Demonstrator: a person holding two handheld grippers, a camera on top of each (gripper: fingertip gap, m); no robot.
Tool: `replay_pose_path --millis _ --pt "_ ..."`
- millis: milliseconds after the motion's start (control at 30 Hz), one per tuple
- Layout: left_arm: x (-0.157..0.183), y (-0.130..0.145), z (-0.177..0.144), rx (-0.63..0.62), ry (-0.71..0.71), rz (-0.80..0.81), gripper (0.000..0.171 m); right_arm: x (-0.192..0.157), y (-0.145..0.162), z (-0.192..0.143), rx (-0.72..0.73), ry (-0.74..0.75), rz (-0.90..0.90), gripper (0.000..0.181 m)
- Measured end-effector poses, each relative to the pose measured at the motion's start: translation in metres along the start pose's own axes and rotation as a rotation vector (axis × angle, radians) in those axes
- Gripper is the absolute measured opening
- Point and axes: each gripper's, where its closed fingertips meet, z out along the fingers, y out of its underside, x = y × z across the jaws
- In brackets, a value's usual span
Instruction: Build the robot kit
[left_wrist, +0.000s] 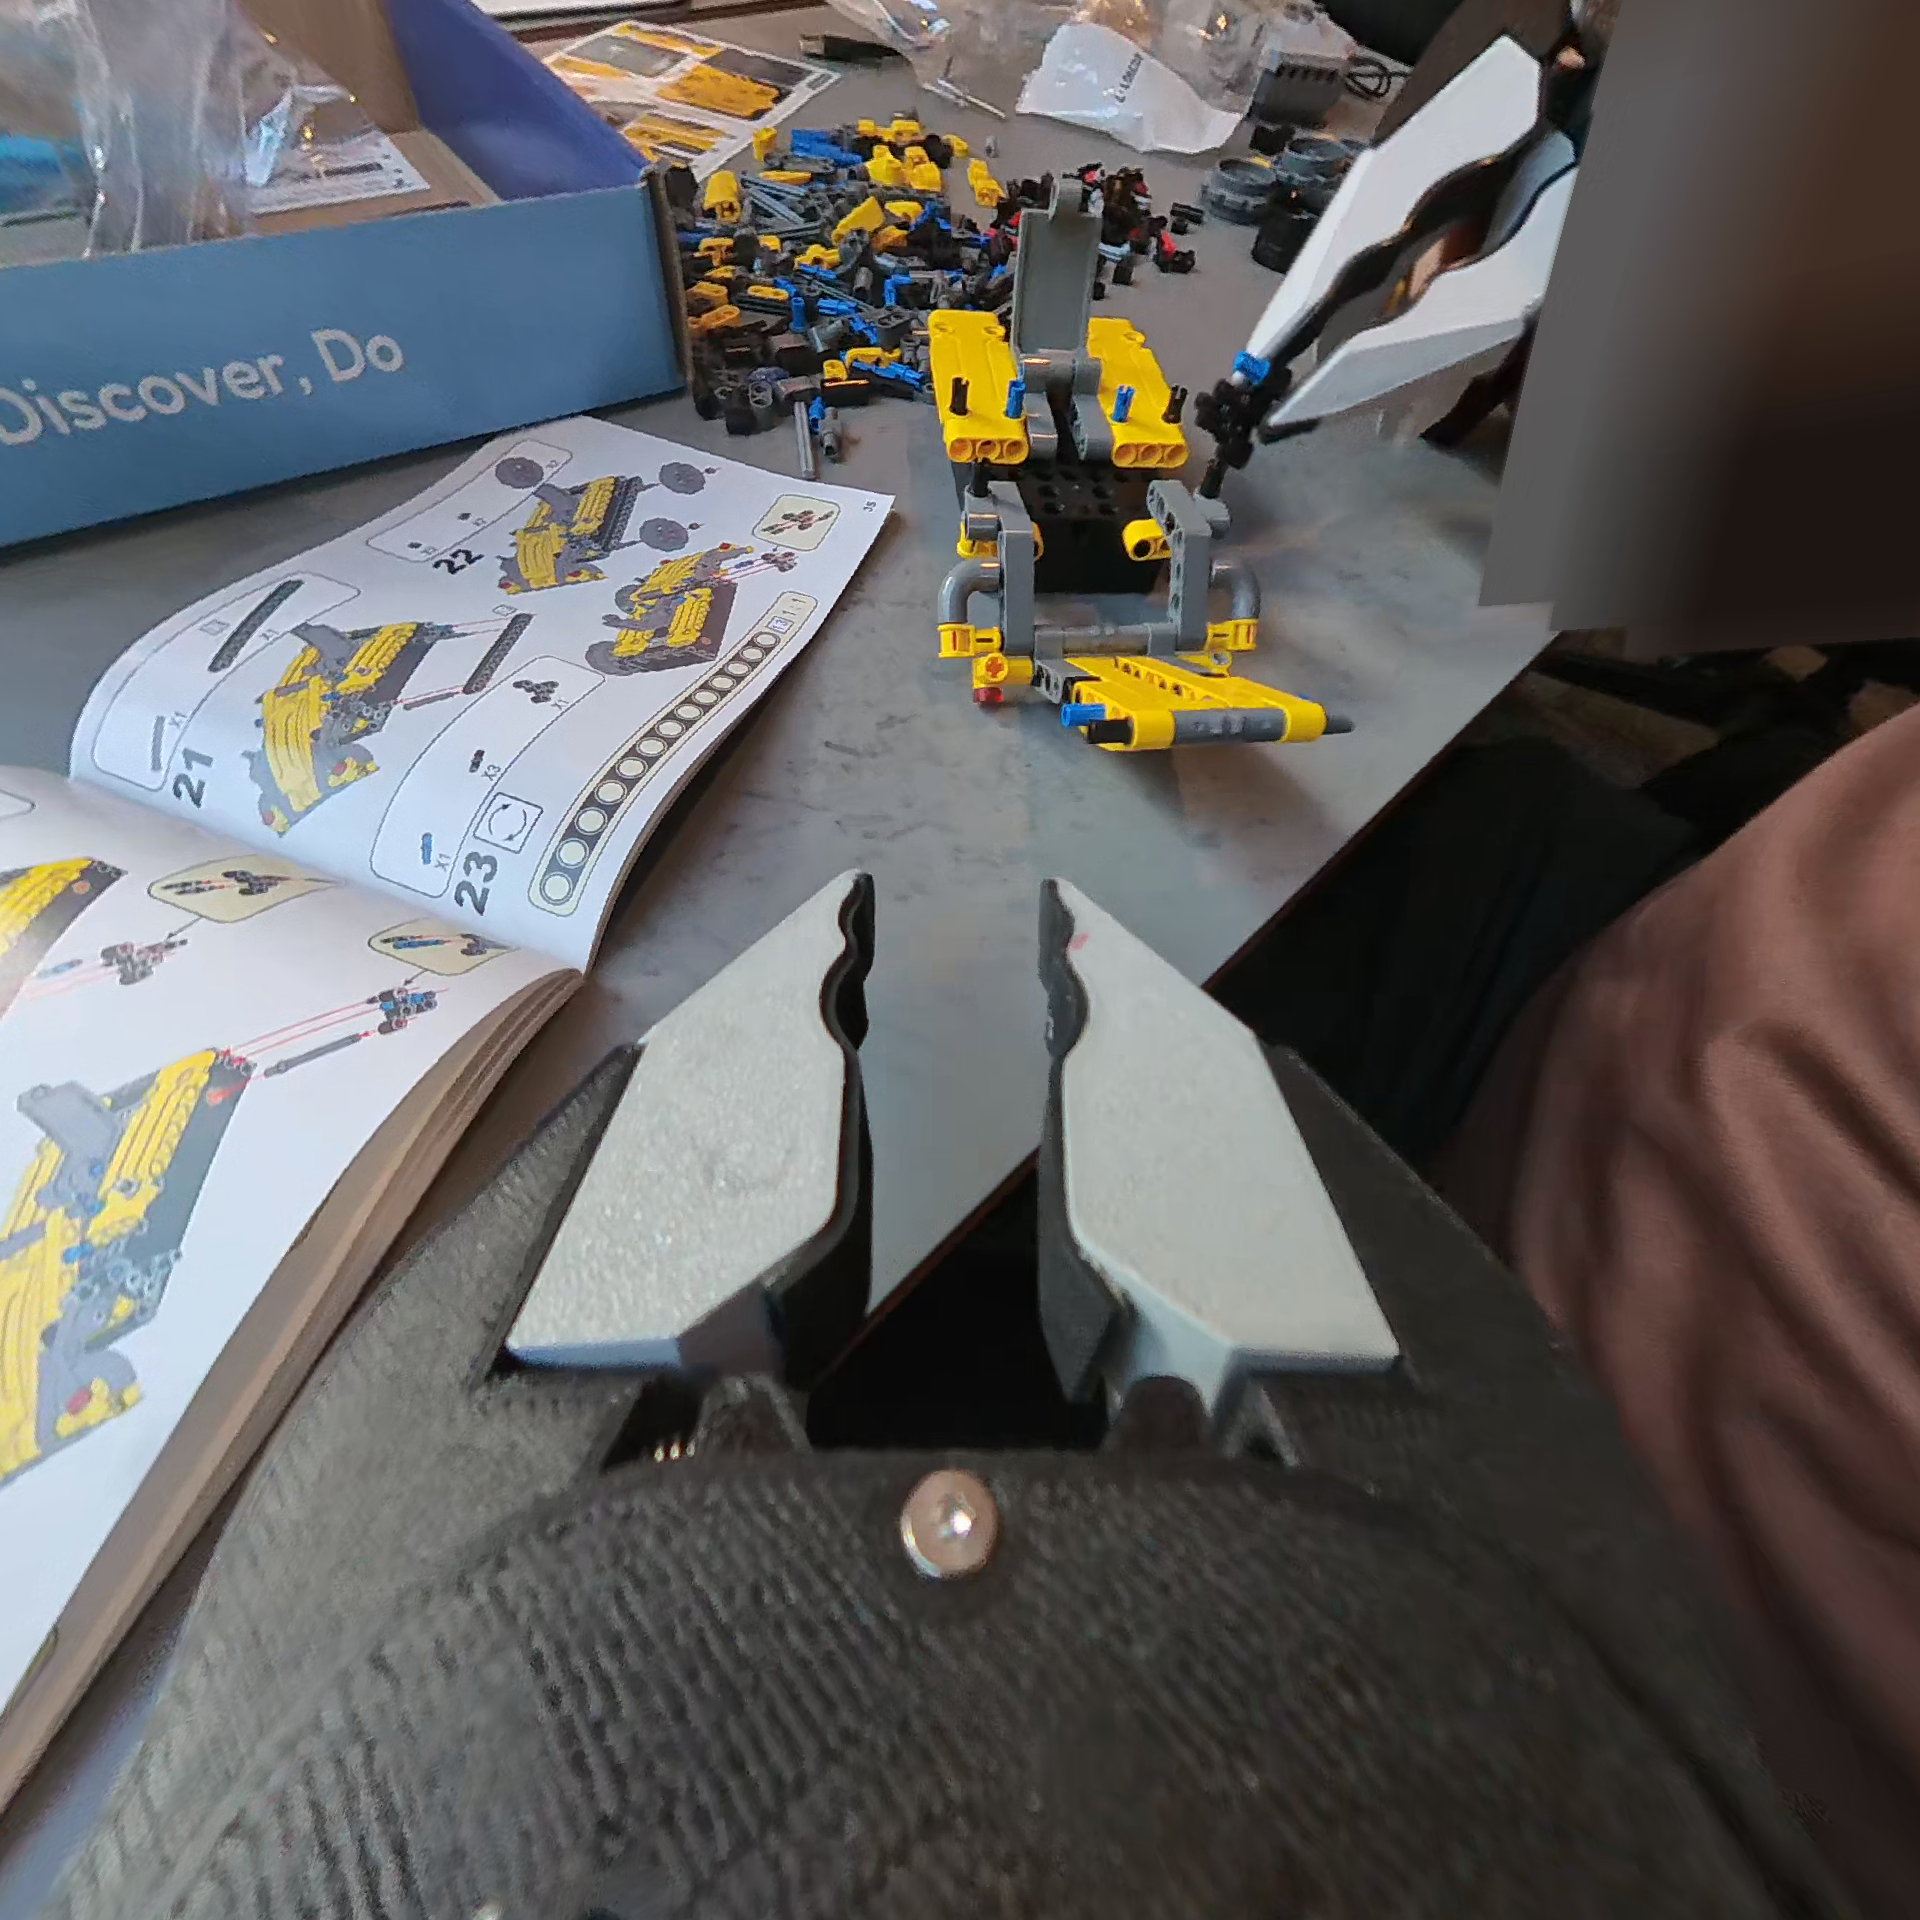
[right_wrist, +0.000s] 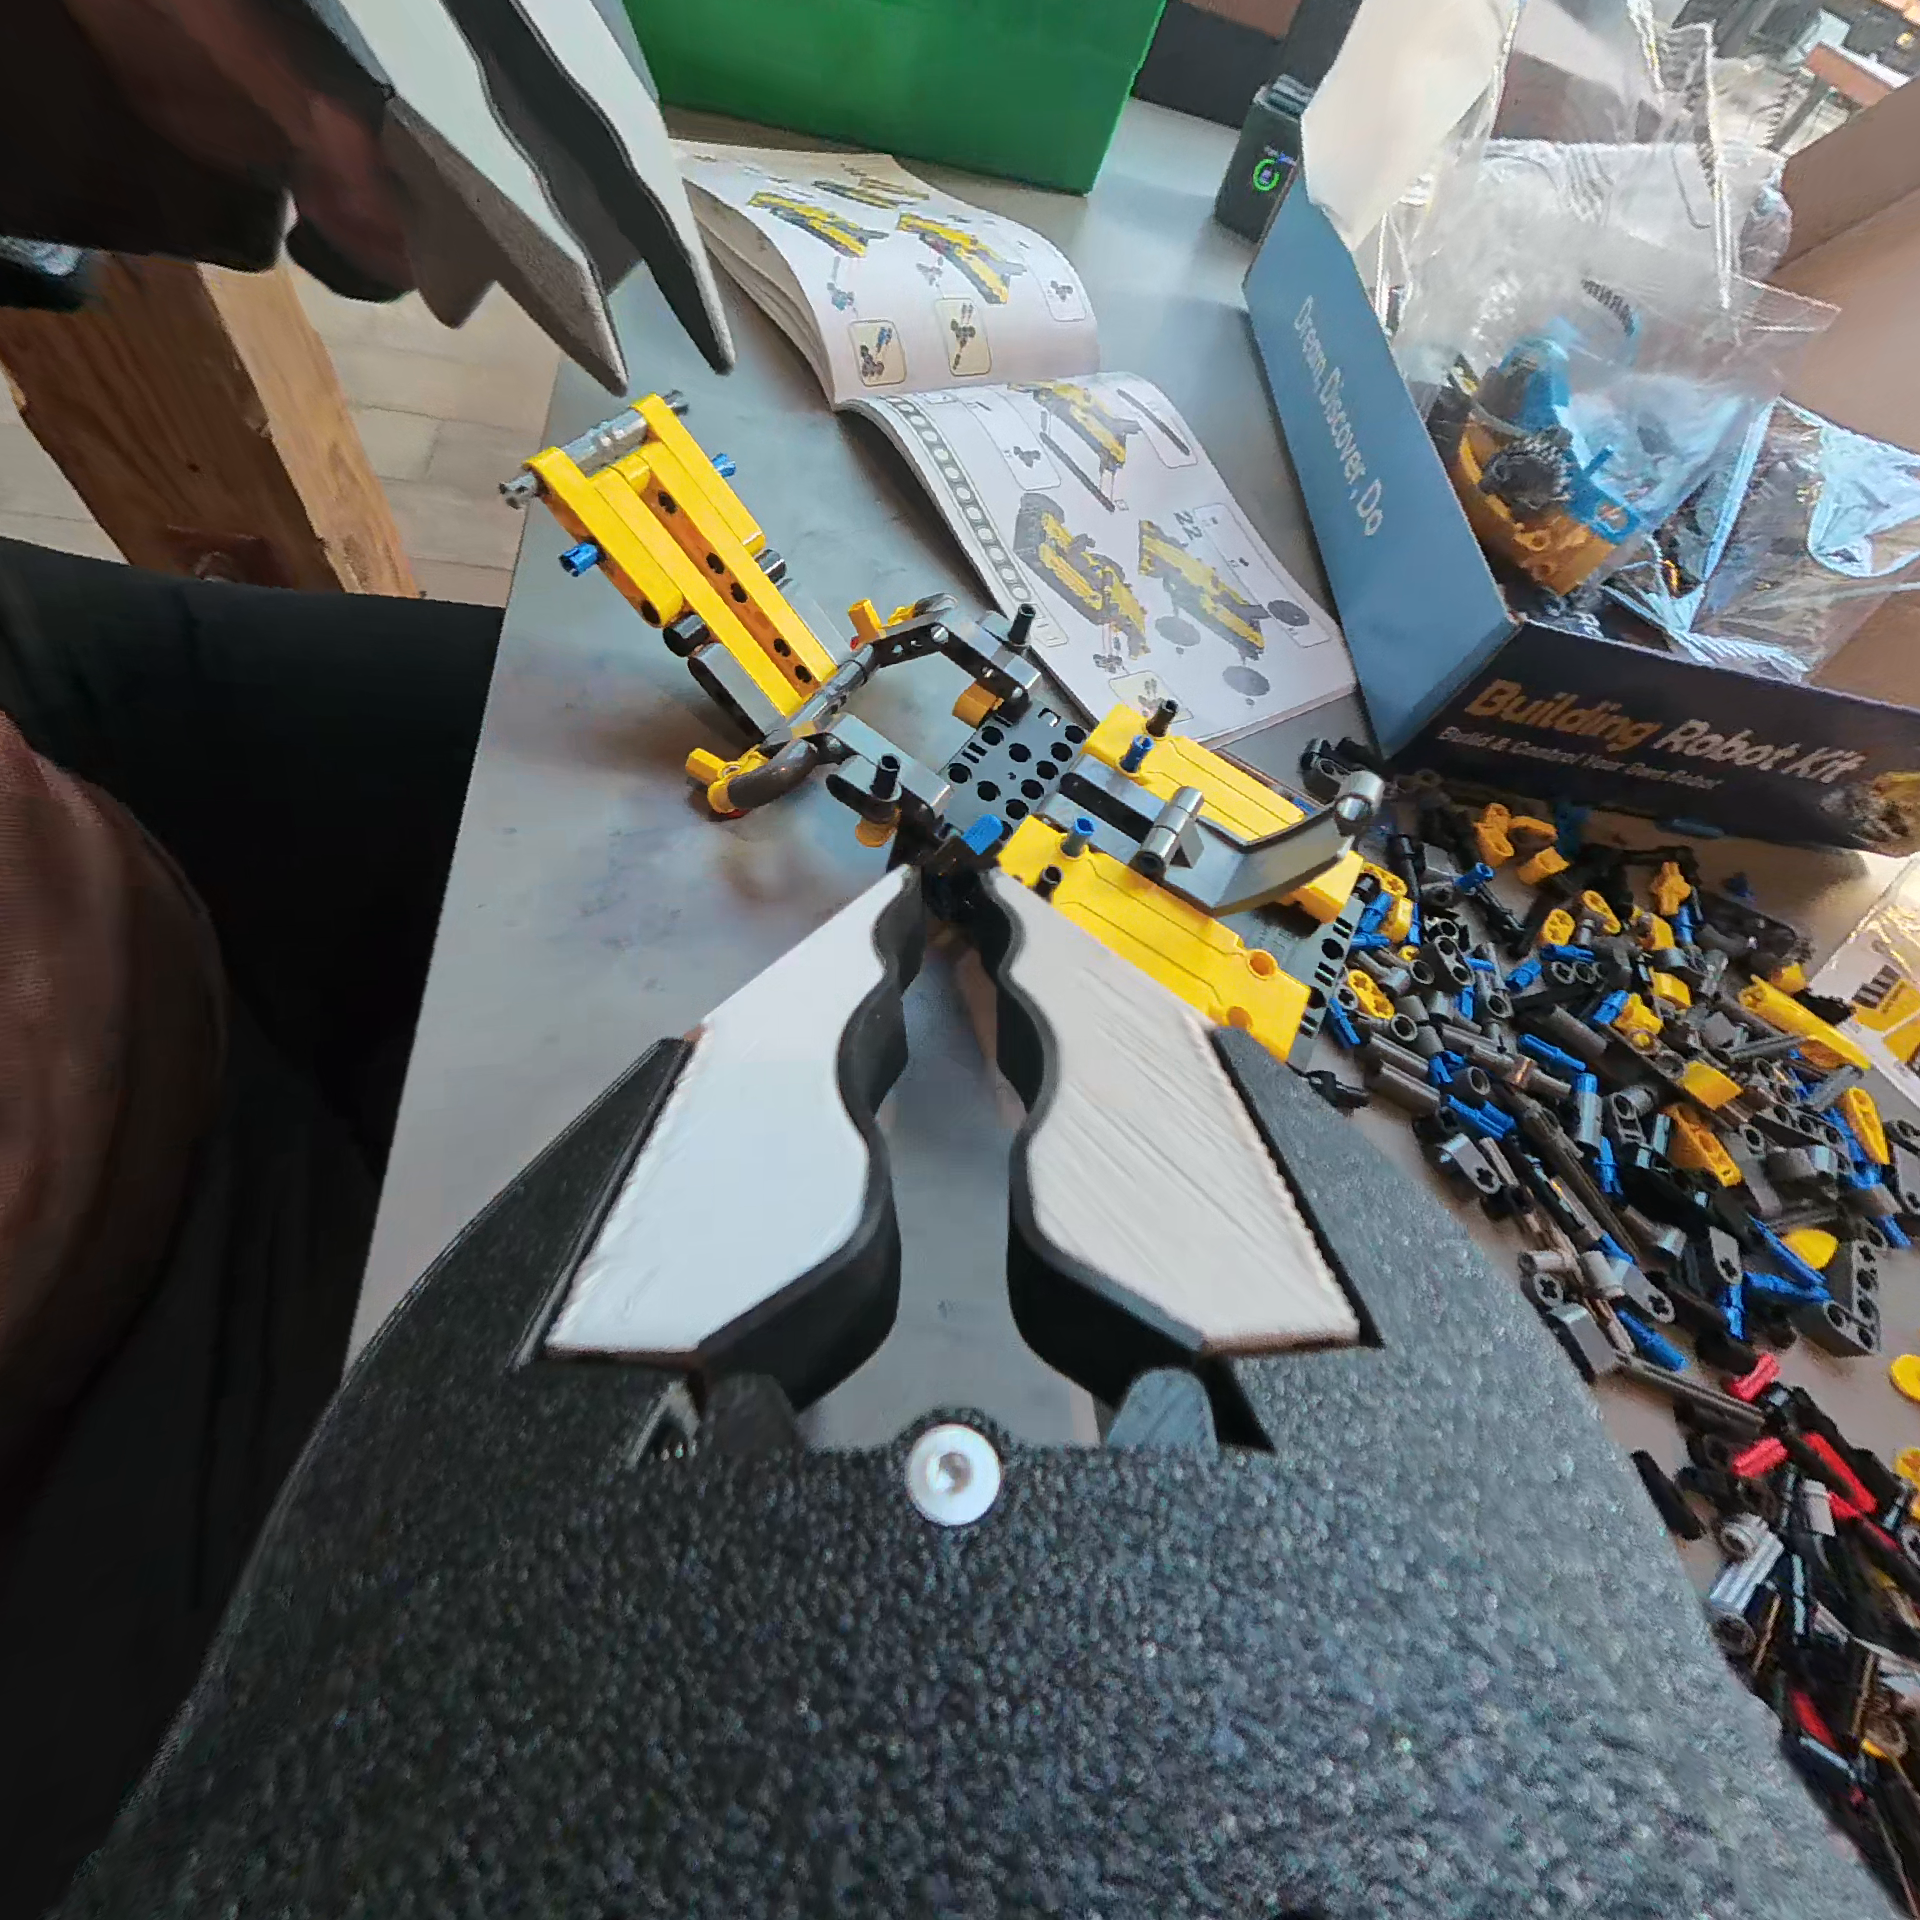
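A: What does the left wrist view show?
B: The left claw (left_wrist: 951, 909) is spread and empty above the surface (left_wrist: 935, 810), an open booklet (left_wrist: 416, 748) beside it, the yellow model (left_wrist: 1081, 520) ahead, loose parts (left_wrist: 852, 260) and a blue box (left_wrist: 312, 353) beyond.

A: And the right wrist view?
B: The right claw (right_wrist: 948, 883) pinches a small black-and-blue piece (right_wrist: 971, 836) against the model's near side, parts heaped to its right.
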Motion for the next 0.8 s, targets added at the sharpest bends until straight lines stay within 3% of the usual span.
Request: replay_pose_path --millis 400,800 --pt "0.0 0.01 0.008 0.05 0.059 0.153 0.027 0.007 0.004 0.004 -0.031 0.012 0.055 0.006" --pt "-0.002 0.006 0.005 0.097 0.09 0.112 0.024 0.009 0.003 0.005 -0.032 0.036 0.073 0.004"
